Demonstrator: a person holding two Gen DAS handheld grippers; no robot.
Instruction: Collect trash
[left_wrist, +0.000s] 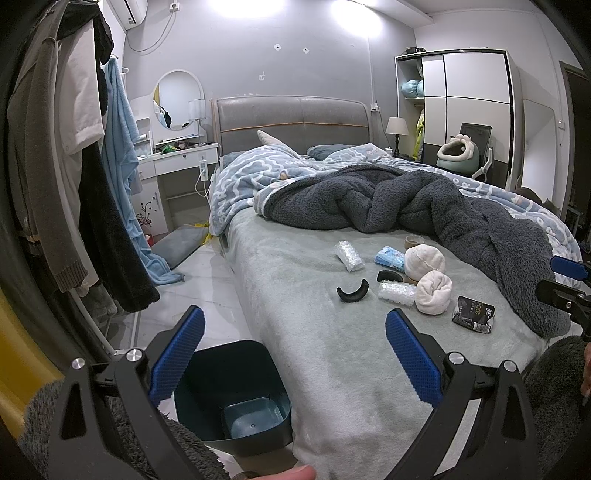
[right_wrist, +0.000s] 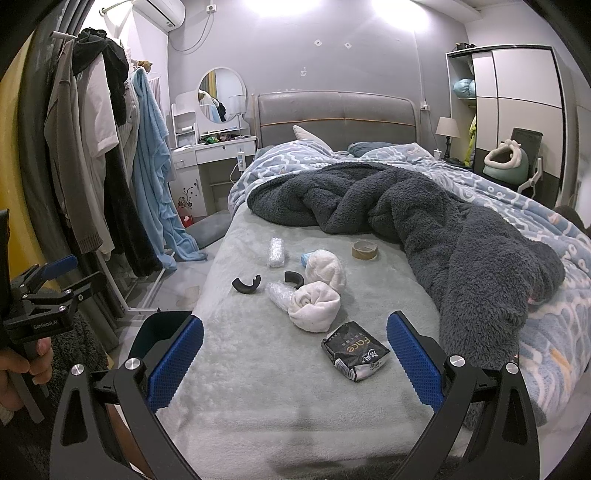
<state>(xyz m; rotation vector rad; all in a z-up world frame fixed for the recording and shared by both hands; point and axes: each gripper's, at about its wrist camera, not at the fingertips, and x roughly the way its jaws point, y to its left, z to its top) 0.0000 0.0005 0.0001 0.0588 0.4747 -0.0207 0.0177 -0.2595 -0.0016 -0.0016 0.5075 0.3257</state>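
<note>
- The left gripper (left_wrist: 293, 354), black-framed with blue textured pads, is hovering with its jaws spread wide apart and gripping nothing; it is sitting over the near corner of the bed covered in a pale grey-green plush sheet (left_wrist: 332, 369).
- The right gripper (right_wrist: 295, 354) is likewise hanging with jaws wide apart and empty, above the foot of the same bed.
- The dark teal plastic bin (left_wrist: 236, 391) is standing on the floor at 7 o'clock in the left wrist view, touching the bed's side.
- The crumpled black foil wrapper with printed lettering (right_wrist: 354, 350) is lying between the right gripper's fingers, at 5 o'clock of the two rolled cream towels (right_wrist: 321, 288).
- Two clear bubble-wrap pieces (right_wrist: 277, 251) are lying at 10 o'clock of the wrapper, one just beside a towel.
- Two curved black plastic pieces (right_wrist: 246, 285) are resting near the bubble wrap.
- The brown tape roll (right_wrist: 364, 250) is sitting at 12 o'clock of the wrapper, beside the dark grey fleece blanket (right_wrist: 424, 229).
- A blue packet (left_wrist: 389, 257) is lying against the farther towel.
</note>
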